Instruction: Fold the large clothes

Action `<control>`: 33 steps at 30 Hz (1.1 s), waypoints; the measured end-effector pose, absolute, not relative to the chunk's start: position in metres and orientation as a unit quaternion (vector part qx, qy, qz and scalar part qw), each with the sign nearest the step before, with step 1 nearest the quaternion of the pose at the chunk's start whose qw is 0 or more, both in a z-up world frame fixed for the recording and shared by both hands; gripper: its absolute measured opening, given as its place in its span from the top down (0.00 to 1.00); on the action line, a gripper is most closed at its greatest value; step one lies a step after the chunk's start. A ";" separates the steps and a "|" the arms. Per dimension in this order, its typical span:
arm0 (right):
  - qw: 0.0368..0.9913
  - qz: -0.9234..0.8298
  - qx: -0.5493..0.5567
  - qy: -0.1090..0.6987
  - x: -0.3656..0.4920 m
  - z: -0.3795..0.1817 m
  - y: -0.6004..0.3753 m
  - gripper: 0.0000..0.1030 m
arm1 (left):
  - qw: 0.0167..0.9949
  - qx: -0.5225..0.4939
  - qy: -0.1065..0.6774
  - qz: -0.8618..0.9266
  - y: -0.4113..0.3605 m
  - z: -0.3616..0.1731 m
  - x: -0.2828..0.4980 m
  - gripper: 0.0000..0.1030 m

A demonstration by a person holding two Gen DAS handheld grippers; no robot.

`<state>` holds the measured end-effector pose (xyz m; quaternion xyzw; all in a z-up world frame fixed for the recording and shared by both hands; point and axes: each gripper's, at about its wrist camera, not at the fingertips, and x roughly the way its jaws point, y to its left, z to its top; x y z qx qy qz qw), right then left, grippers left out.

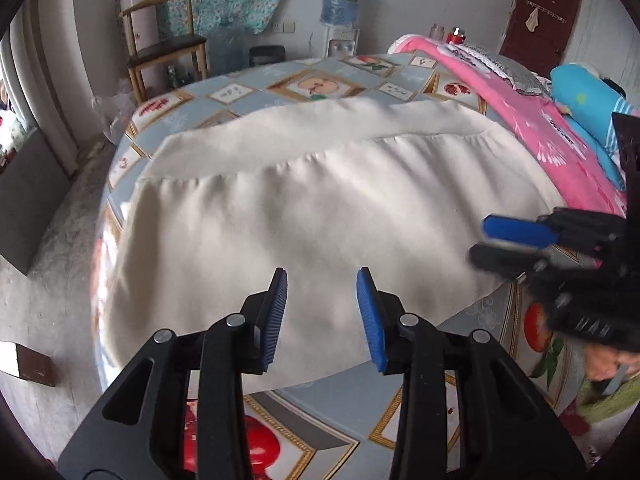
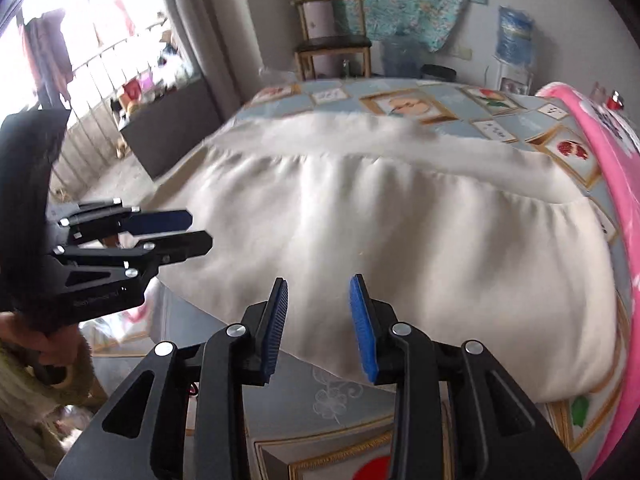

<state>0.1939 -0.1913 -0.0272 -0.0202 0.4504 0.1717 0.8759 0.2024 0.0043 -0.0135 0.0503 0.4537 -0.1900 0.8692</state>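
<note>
A large cream garment [image 1: 312,208] lies spread flat on the table, with a gathered seam across it; it also fills the right wrist view [image 2: 400,232]. My left gripper [image 1: 322,316] is open and empty, above the garment's near hem. My right gripper [image 2: 324,324] is open and empty, above the near hem further right. Each gripper shows in the other's view: the right gripper [image 1: 480,240] at the garment's right edge, the left gripper [image 2: 196,230] at its left edge.
The table's fruit-print cloth [image 1: 320,432] shows around the garment. A pink blanket [image 1: 560,152] and a blue soft toy [image 1: 588,100] lie along the right side. A wooden chair [image 1: 164,48] and a water dispenser [image 1: 340,16] stand behind.
</note>
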 end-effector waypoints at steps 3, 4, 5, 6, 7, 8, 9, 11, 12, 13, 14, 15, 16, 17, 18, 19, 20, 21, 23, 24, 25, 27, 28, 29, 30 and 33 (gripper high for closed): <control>0.871 0.171 -0.051 0.457 0.198 -0.046 -0.176 0.69 | 0.864 0.078 0.470 -0.159 0.000 -0.039 0.207 0.66; 0.868 0.172 -0.054 0.463 0.198 -0.042 -0.175 0.69 | 0.864 0.074 0.471 -0.165 0.002 -0.036 0.205 0.66; 0.866 0.174 -0.047 0.466 0.200 -0.037 -0.179 0.69 | 0.862 0.069 0.473 -0.167 0.004 -0.033 0.207 0.66; 0.868 0.181 -0.034 0.461 0.202 -0.028 -0.184 0.69 | 0.866 0.061 0.468 -0.169 0.007 -0.026 0.209 0.66; 0.874 0.178 -0.029 0.452 0.204 -0.021 -0.189 0.69 | 0.870 0.053 0.459 -0.173 0.009 -0.021 0.213 0.66; 0.881 0.167 -0.029 0.442 0.209 -0.015 -0.194 0.69 | 0.873 0.048 0.453 -0.175 0.010 -0.017 0.217 0.66; 0.888 0.153 -0.026 0.433 0.217 -0.010 -0.201 0.69 | 0.876 0.043 0.448 -0.172 0.009 -0.012 0.224 0.66; 0.893 0.127 -0.009 0.433 0.232 -0.010 -0.217 0.69 | 0.877 0.024 0.447 -0.172 0.004 -0.008 0.243 0.66; 0.893 0.113 0.000 0.436 0.242 -0.016 -0.225 0.69 | 0.876 0.014 0.450 -0.175 0.000 -0.009 0.252 0.66; 0.890 0.101 0.001 0.446 0.250 -0.024 -0.229 0.69 | 0.872 0.004 0.456 -0.178 -0.004 -0.013 0.262 0.66; 0.876 0.086 -0.006 0.474 0.262 -0.041 -0.233 0.69 | 0.867 -0.002 0.465 -0.178 -0.008 -0.019 0.272 0.65; 0.869 0.085 -0.008 0.487 0.267 -0.050 -0.236 0.69 | 0.853 -0.003 0.493 -0.169 -0.013 -0.034 0.284 0.65; 0.872 0.094 -0.016 0.480 0.266 -0.046 -0.237 0.69 | 0.847 0.001 0.507 -0.161 -0.015 -0.042 0.291 0.65; 0.864 0.100 -0.025 0.493 0.269 -0.043 -0.237 0.69 | 0.853 0.008 0.496 -0.163 -0.017 -0.039 0.291 0.65; 0.866 0.100 -0.022 0.490 0.271 -0.036 -0.241 0.69 | 0.852 0.007 0.495 -0.171 -0.018 -0.035 0.292 0.65; 0.873 0.099 -0.018 0.476 0.273 -0.026 -0.248 0.69 | 0.855 -0.005 0.487 -0.180 -0.016 -0.029 0.294 0.65; 0.882 0.094 -0.013 0.461 0.277 -0.016 -0.258 0.69 | 0.858 -0.014 0.479 -0.184 -0.014 -0.024 0.297 0.65; 0.888 0.079 -0.010 0.453 0.284 -0.010 -0.267 0.69 | 0.863 -0.020 0.469 -0.185 -0.013 -0.017 0.304 0.65; 0.896 0.042 0.005 0.442 0.307 -0.004 -0.292 0.68 | 0.867 -0.022 0.468 -0.167 -0.012 -0.015 0.323 0.65; 0.897 0.030 0.011 0.442 0.316 -0.006 -0.305 0.68 | 0.863 -0.028 0.478 -0.158 -0.012 -0.018 0.335 0.65; 0.893 0.011 0.011 0.449 0.326 -0.013 -0.315 0.68 | 0.855 -0.034 0.496 -0.148 -0.010 -0.027 0.347 0.65; 0.872 -0.015 0.024 0.489 0.346 -0.038 -0.337 0.68 | 0.842 -0.051 0.522 -0.128 0.001 -0.047 0.365 0.65; 0.862 -0.006 0.047 0.505 0.351 -0.050 -0.350 0.68 | 0.845 -0.066 0.513 -0.134 0.007 -0.045 0.366 0.65; 0.867 0.005 0.064 0.494 0.347 -0.048 -0.357 0.68 | 0.842 -0.070 0.518 -0.133 0.011 -0.045 0.367 0.66; 0.865 0.008 0.065 0.497 0.346 -0.044 -0.357 0.68 | 0.841 -0.076 0.519 -0.128 0.017 -0.042 0.366 0.67; 0.874 0.005 0.068 0.482 0.324 -0.022 -0.353 0.63 | 0.853 -0.082 0.503 -0.117 0.032 -0.025 0.349 0.67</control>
